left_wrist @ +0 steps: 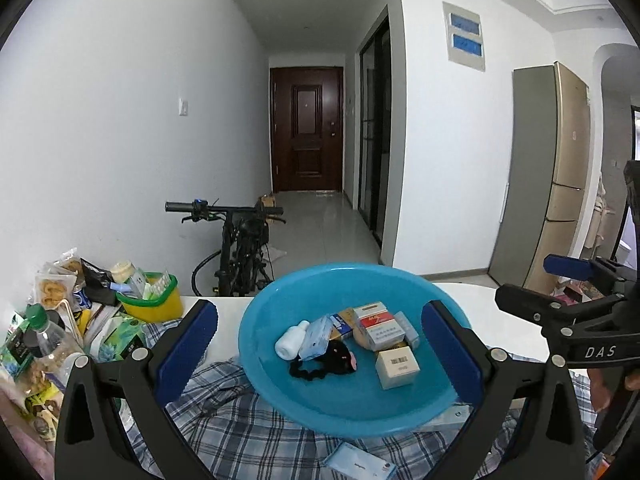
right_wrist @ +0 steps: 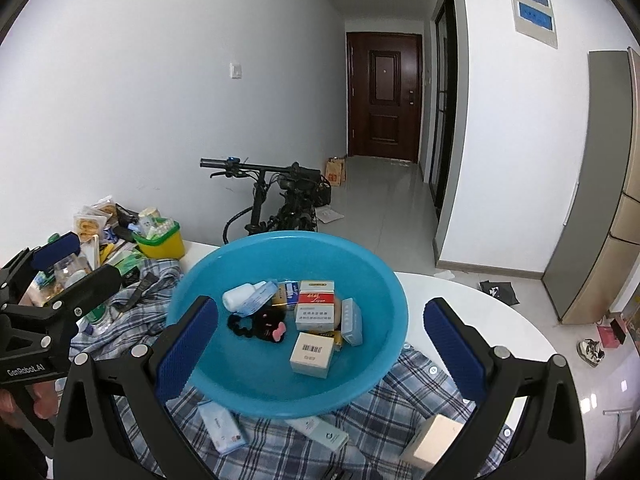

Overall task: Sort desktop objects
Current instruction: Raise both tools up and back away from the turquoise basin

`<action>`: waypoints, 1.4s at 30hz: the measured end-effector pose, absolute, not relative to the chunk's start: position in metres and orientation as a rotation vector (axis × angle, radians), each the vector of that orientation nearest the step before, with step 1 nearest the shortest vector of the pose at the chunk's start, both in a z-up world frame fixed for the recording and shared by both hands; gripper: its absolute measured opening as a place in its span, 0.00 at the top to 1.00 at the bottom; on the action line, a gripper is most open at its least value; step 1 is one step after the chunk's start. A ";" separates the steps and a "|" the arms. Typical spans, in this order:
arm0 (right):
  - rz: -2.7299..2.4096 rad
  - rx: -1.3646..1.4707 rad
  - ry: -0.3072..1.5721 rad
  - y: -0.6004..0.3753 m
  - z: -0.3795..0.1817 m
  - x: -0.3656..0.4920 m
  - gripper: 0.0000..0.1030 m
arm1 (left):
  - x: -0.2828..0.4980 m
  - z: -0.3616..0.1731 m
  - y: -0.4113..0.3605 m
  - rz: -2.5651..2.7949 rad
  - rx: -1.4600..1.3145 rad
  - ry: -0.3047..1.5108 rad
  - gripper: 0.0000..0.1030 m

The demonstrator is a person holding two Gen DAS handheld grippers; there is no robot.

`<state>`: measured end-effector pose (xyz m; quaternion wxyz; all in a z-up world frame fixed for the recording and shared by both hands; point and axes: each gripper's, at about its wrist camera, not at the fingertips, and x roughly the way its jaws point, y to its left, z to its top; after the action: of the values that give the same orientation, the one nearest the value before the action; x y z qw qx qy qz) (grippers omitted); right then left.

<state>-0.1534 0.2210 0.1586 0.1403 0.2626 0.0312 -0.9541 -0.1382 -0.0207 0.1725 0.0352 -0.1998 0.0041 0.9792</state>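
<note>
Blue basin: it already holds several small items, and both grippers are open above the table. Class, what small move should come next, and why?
Probably lower the right gripper onto the cream box on the plaid shirt. It lies outside the basin, nearest that gripper, and both grippers are open and empty.

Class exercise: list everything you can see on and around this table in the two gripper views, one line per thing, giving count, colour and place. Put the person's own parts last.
basin: one, blue, on the plaid cloth, centre of table.
white bottle: one, lying in the basin, left.
red-and-white pack: one, in the basin, middle.
barcode box: one, cream, in the basin, near side.
black hair tie: one, with pink bow, in the basin.
plaid cloth: one, blue-white, under the basin.
light blue packet: one, on the cloth before the basin.
cream box: one, on the cloth, near right.
yellow-green tub: one, far left.
snack bags: several, beside the tub.
bicycle: one, black, behind the table.
left gripper: black, blue pads, open.
right gripper: same, open.
</note>
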 end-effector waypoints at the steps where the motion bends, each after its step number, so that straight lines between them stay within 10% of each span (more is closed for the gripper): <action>1: -2.757 0.750 0.091 0.222 0.160 -0.148 0.01 | -0.133 0.174 -0.021 3.008 -0.608 0.010 0.00; 42: -2.745 0.702 0.083 0.235 0.143 -0.040 0.00 | -0.039 0.153 -0.023 2.963 -0.669 -0.069 0.00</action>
<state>-0.0396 0.2353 0.1428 0.1530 0.2446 0.0288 -0.9570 -0.0385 -0.0228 0.1529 0.0518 -0.2198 -0.0225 0.9739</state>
